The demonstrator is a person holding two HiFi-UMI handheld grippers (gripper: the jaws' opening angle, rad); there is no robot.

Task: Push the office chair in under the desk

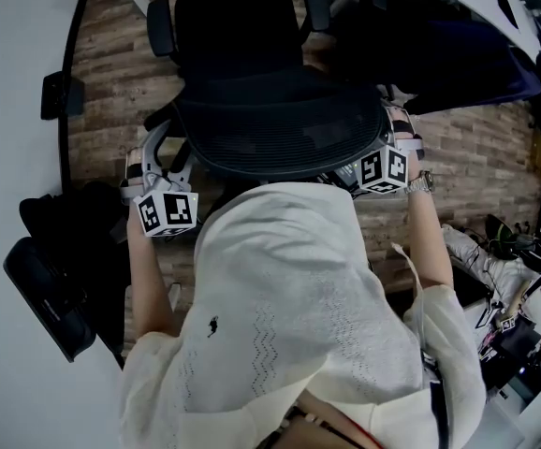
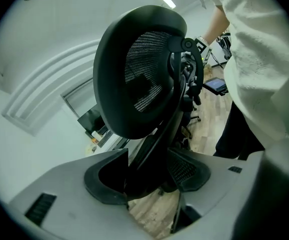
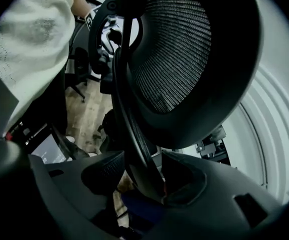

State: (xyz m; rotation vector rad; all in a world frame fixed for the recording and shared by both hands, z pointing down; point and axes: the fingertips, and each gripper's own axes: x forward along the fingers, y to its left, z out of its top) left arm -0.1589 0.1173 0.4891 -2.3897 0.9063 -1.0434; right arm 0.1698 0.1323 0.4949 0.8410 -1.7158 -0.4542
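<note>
Head view looks steeply down on the office chair (image 1: 280,120); gripper views — close, opposite sides — share its backrest.

No readable text, labels, brands, numbers or signs anywhere

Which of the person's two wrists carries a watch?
The right wrist: a silver watch sits on it, just behind the right gripper that grips the black mesh office chair. The left wrist is bare.
</note>
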